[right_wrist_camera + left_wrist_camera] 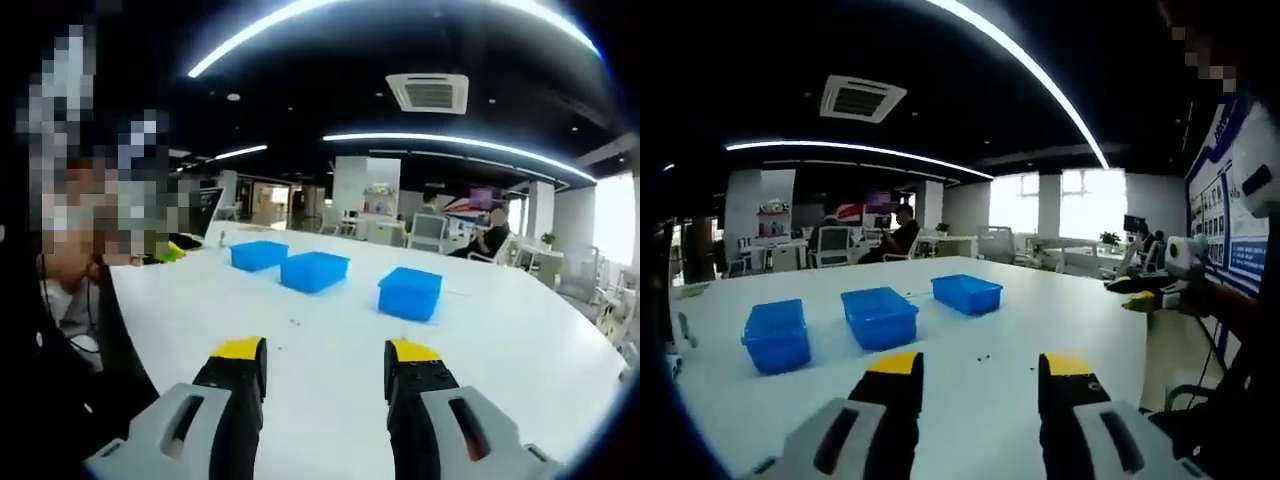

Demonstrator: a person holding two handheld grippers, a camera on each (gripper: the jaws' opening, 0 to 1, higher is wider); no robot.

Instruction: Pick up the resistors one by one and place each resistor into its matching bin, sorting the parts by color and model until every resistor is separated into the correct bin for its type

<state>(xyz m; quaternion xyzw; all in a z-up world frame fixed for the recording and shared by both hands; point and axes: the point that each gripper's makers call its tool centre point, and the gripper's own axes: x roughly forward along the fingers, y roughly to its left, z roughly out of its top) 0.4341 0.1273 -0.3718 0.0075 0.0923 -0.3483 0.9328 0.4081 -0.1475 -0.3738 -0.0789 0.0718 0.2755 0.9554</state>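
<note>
- Tiny dark specks, probably the resistors [983, 357], lie loose on the white table [1060, 310], near the three bins; they are too small to make out.
- Three blue bins sit in a row, apart from one another: the left bin [776, 336], the middle bin [880, 316] and the far right bin [967, 293].
- The left gripper [980, 375] hangs above the table, its jaws spread and holding nothing.
- The right gripper [325, 365] is likewise spread wide and bare.
- A seated person [902, 233] is at a desk far behind.

No readable text. Blue poster board [1228, 200] w/ print, right of white table [1040, 330] — too blurred, too small to read.
</note>
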